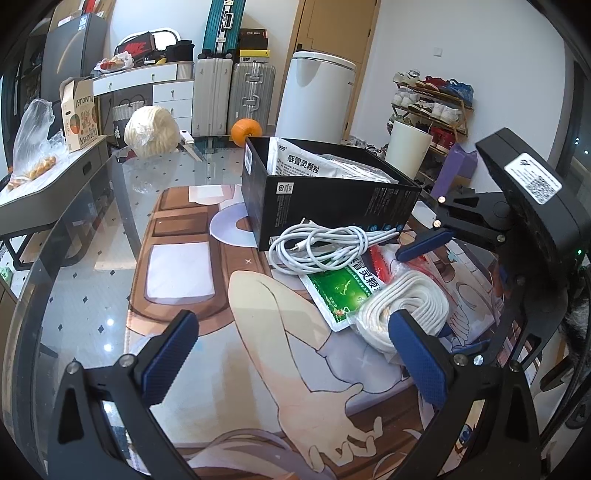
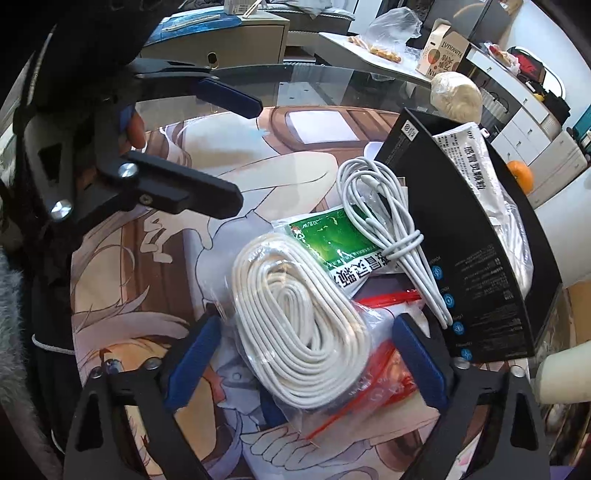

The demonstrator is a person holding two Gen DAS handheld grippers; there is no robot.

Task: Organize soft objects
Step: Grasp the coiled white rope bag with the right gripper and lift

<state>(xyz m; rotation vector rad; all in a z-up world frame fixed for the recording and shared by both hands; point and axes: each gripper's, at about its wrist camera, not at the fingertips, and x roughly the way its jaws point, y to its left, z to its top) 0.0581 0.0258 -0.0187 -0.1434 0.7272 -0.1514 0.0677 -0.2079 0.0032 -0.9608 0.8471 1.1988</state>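
Jaws apart on both: right gripper (image 2: pixel 306 358) sits w/ blue pads either side of bagged white rope coil (image 2: pixel 299 325), not squeezing; left gripper (image 1: pixel 291 362) holds nothing.

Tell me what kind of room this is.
Likely a lived-in home, maybe an entryway or living area: suitcases against the wall, a shoe rack by the door, and a cluttered glass table.

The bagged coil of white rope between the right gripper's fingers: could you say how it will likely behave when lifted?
The rope coil probably sags, being loosely wound soft cord. Its clear plastic bag looks slick and crinkled, so the right gripper may slip. It overlaps the red-striped bag, which might drag along.
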